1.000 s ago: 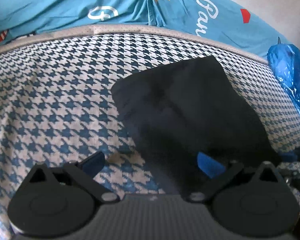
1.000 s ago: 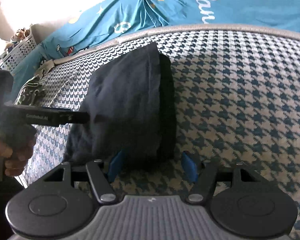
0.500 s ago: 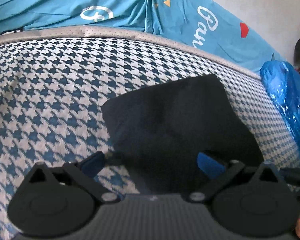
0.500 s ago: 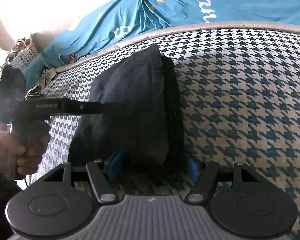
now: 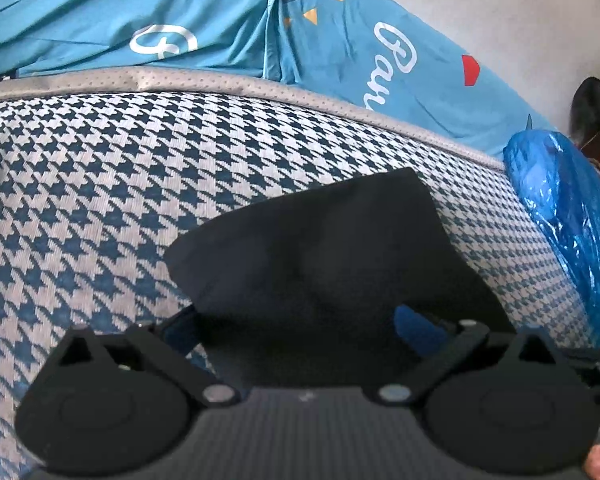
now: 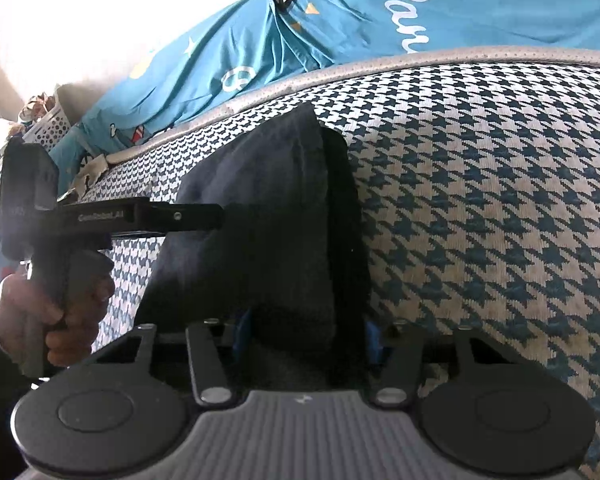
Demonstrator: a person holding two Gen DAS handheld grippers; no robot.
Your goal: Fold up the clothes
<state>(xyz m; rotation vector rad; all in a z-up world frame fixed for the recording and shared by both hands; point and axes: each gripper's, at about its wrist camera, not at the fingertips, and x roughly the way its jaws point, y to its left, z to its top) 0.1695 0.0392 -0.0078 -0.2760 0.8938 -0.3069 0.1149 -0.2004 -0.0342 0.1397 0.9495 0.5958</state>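
Observation:
A folded dark navy garment (image 5: 320, 248) lies on the blue-and-white houndstooth mattress (image 5: 100, 184); it also shows in the right wrist view (image 6: 276, 216). My left gripper (image 5: 300, 324) is open, its blue-padded fingers straddling the garment's near left edge. My right gripper (image 6: 306, 332) is open, its pads either side of the garment's near folded end. In the right wrist view the left gripper (image 6: 216, 216) reaches in from the left, held by a hand, its tips at the garment's side.
A teal printed sheet (image 5: 220, 20) is bunched along the mattress's far edge. A blue plastic bag (image 5: 568, 208) sits at the right. A white perforated basket (image 6: 44, 128) stands far left beyond the bed.
Both grippers moved forward onto the garment: the left one now straddles its edge, the right one's pads now flank its near end. Both stayed open.

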